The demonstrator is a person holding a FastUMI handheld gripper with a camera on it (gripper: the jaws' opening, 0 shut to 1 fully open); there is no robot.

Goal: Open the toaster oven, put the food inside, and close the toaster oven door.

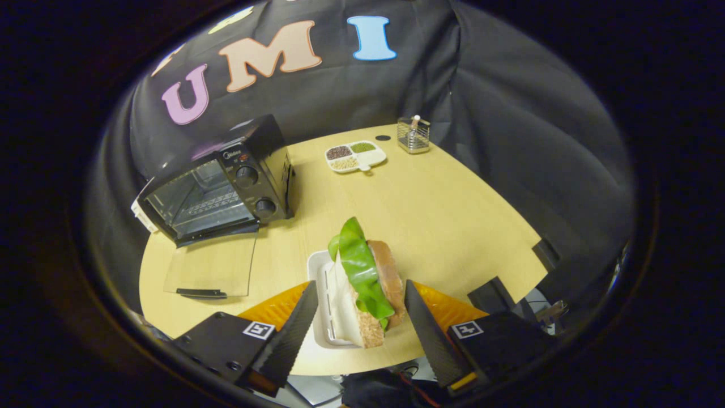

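Now the gripper (361, 317) gapes wide around the sandwich (365, 283), gripping nothing; it should close gently and squarely before heading for the open toaster oven (218, 184) at upper left.

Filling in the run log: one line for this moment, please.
oven: door down | sandwich: between fingers, over white tray | gripper: open | next: likely grasp

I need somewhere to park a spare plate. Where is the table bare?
Bare wood stretches from the sandwich, standing between the open tongs, to the divided dish and wire holder. The toaster oven's lowered glass door crowds its front.
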